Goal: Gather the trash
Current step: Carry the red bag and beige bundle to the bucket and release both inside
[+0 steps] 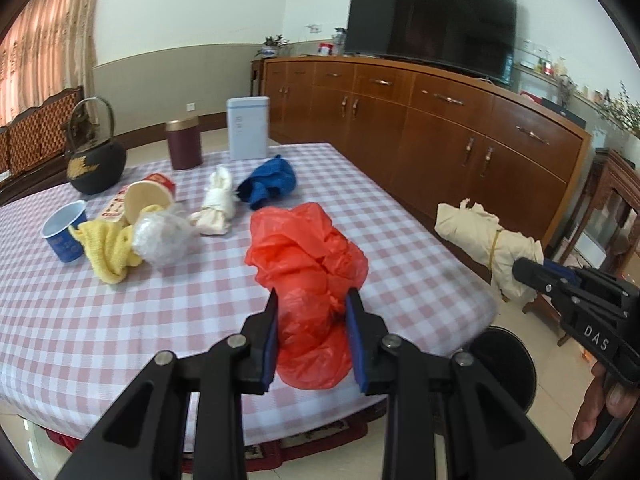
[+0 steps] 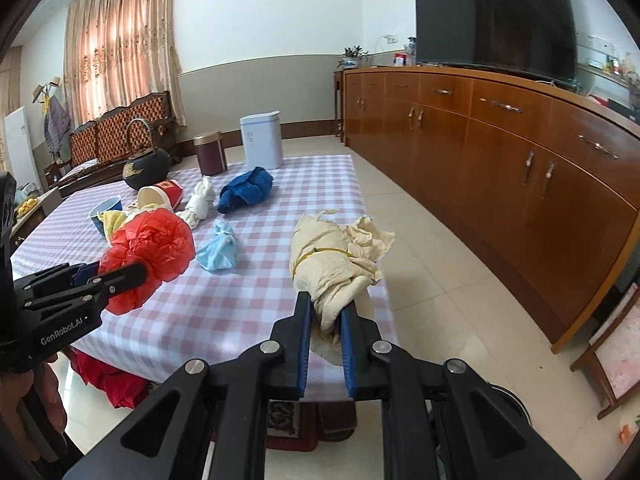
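Note:
My left gripper (image 1: 314, 300) is shut on a crumpled red plastic bag (image 1: 308, 256), held above the checked table (image 1: 160, 320); it also shows in the right wrist view (image 2: 150, 248). My right gripper (image 2: 326, 308) is shut on a cream cloth bundle (image 2: 332, 256) tied with a yellow band, held past the table's near right corner; the bundle also shows in the left wrist view (image 1: 484, 240). On the table lie a light blue wad (image 2: 218, 250), a white wad (image 2: 200, 202), a blue cloth (image 2: 246, 190), a yellow cloth (image 1: 108, 248) and a clear plastic ball (image 1: 164, 236).
A blue paper cup (image 1: 66, 236), a tipped red-and-cream cup (image 1: 148, 198), a black kettle (image 1: 94, 164), a maroon canister (image 1: 184, 144) and a white box (image 1: 248, 128) stand at the table's far side. A long wooden sideboard (image 2: 500, 148) with a TV (image 2: 496, 20) runs along the right.

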### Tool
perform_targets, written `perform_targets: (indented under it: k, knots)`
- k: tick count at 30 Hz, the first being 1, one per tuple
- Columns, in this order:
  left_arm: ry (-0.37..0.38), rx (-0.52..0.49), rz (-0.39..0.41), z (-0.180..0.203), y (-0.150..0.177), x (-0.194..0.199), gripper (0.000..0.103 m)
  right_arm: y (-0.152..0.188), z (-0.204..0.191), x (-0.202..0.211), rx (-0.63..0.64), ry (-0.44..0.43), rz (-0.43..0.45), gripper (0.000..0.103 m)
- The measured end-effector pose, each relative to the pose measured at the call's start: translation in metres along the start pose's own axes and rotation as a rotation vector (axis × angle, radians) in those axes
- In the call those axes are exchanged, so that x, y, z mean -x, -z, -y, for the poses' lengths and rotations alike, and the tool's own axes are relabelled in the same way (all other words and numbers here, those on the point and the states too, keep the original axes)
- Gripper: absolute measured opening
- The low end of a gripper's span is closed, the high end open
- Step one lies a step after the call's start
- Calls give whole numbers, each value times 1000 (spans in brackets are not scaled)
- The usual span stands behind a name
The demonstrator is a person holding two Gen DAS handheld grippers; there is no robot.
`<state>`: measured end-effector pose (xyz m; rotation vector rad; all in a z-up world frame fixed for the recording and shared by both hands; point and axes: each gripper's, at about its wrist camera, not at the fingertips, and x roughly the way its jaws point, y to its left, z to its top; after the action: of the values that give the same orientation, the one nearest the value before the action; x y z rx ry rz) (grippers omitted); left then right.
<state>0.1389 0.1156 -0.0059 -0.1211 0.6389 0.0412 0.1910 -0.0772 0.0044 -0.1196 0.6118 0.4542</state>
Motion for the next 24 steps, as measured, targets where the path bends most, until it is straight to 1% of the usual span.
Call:
perform_targets:
  k: [11,15,24]
  knots:
    - [100,-84,-13,61,3,-4,31,27,48,43,-65,98,14,14]
    - [144,-108,-19,83,5,-7,31,36,66,54,-83,138,7,14]
    - [211,-147,-33,119,9,-13,31,56,102,74,-122,213,7,14]
